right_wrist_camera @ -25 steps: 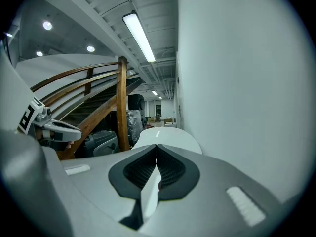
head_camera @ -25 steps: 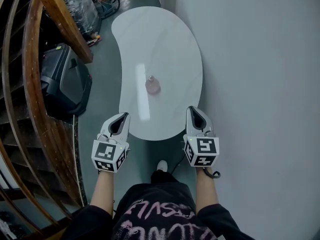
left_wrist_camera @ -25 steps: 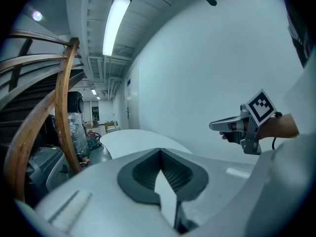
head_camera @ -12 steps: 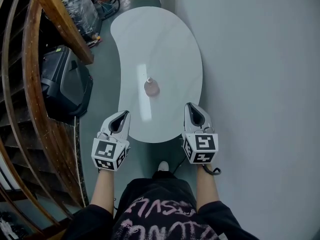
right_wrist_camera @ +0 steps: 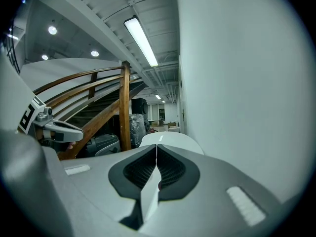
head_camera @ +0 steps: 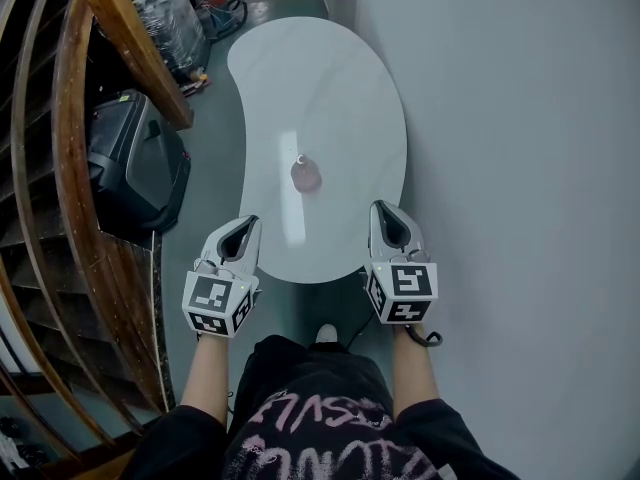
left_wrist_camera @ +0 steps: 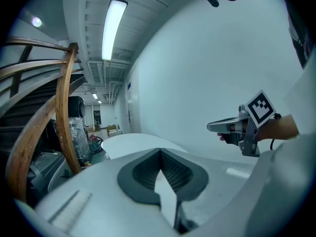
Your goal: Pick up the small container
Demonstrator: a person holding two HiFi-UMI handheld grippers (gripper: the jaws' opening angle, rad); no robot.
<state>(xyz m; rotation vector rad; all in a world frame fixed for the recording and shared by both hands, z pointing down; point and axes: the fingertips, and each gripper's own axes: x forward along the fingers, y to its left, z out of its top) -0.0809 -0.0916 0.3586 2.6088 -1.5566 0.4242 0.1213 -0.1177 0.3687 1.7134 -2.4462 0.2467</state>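
The right tongs (head_camera: pixel 389 223) have edged slightly forward to the near edge of the white kidney-shaped desk (head_camera: pixel 330 88). The left tongs (head_camera: pixel 242 236) are level beside them. Both pairs are closed and empty. The small pink container (head_camera: pixel 305 175) stands mid-desk, ahead of them.

White table (head_camera: pixel 330 98) beside wooden staircase (head_camera: pixel 138 53)

The table (head_camera: pixel 340 98) is glossy, the wooden railing (head_camera: pixel 135 53) polished smooth
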